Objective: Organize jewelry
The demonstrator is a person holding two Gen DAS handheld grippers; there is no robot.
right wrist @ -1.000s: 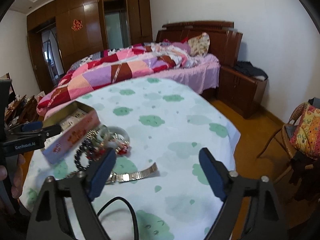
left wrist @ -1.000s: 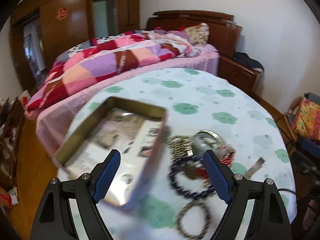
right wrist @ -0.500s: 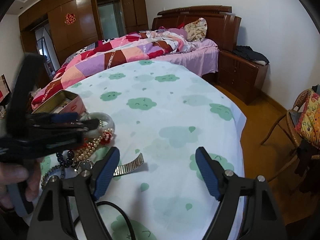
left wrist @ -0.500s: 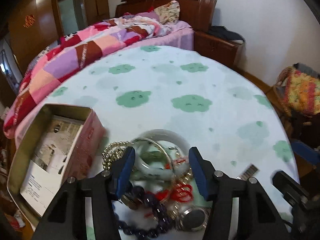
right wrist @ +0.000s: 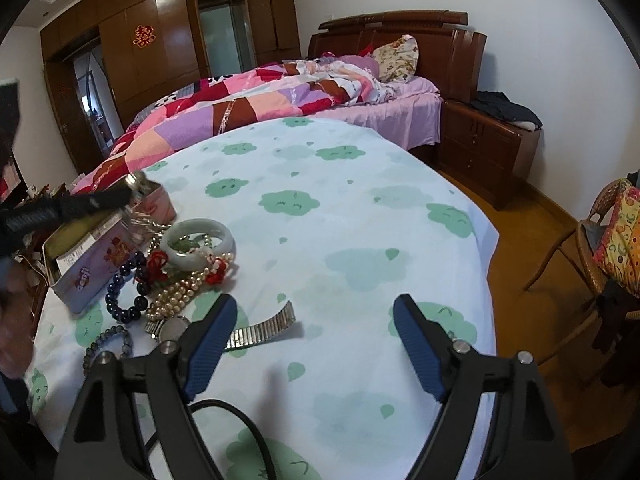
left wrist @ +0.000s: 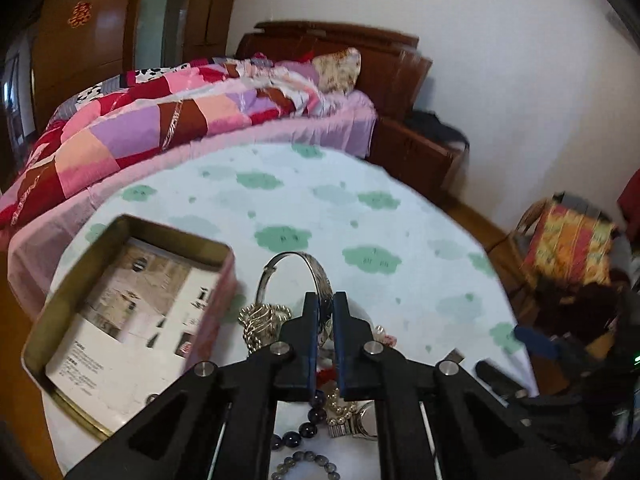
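L gripper (left wrist: 326,300) fingers clamped on silver bangle (left wrist: 298,276), held up just right of tin (left wrist: 128,304). R gripper (right wrist: 314,334) fingers wide apart, empty, over table (right wrist: 340,208) near watch (right wrist: 256,330) w/ jewelry pile (right wrist: 184,272) left.

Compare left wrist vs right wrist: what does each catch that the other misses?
Left wrist only: the left gripper shut on a silver bangle, lifted above the pile, and the paper lining the tin.
Right wrist only: the open right gripper over bare tablecloth, the jade bangle, the whole watch band.
Both: tin, dark bead bracelet, watch, bed.
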